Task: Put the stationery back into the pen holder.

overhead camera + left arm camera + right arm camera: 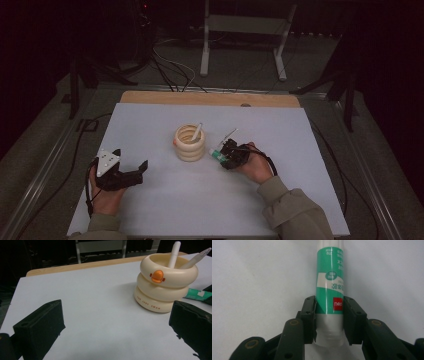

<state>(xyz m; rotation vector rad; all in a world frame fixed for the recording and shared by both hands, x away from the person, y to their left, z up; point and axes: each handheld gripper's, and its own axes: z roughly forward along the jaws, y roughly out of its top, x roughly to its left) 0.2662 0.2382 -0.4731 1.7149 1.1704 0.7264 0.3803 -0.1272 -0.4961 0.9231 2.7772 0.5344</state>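
Left tool (131, 170) held low by its hand, jaws spread wide, nothing between. Right tool (329, 315) clamped on something, forearm angled in from lower right.

"THE JUDY SWAN" in small brown capitals on the bottom ring of the cream stacked-ring pen holder (162, 290), ahead of the left gripper's right-hand jaw, white "deli" on a red patch on the green-and-white glue stick (330, 287), level with the right gripper's (329, 320) jaw tips, other label print too blurred to read

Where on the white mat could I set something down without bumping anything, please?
Bare mat runs from the left gripper up to the far wooden edge, and along the near edge between both hands. It is crowded right of the cream duck pen holder, where the right gripper clamps the green glue stick.
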